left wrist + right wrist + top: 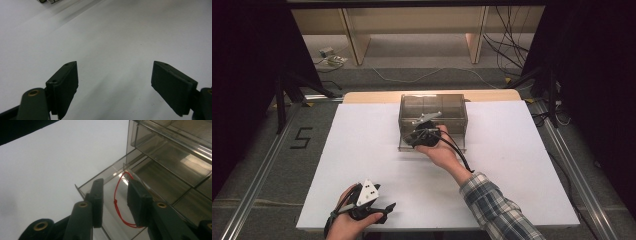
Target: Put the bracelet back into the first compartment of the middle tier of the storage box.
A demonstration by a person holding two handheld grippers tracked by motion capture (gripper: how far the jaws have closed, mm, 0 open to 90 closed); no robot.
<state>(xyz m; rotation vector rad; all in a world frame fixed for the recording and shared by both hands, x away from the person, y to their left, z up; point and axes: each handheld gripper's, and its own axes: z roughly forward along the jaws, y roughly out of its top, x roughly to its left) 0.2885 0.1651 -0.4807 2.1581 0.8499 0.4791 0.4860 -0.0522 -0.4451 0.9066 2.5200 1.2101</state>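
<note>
One red cord loop (117, 197) lies between parted right gripper (113, 202) jaws, in drawer (110, 180).

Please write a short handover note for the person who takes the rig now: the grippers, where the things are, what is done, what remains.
Left gripper: jaws open, holding nothing, near the front edge of the white table.
Right gripper: at the clear drawer box, jaws partly open over the pulled-out drawer.
Red string loop: lies in that drawer between the jaws; the pads do not seem to press it.
Done: string appears placed in the drawer.
Left: probably withdraw the right gripper and push the drawer shut.
</note>
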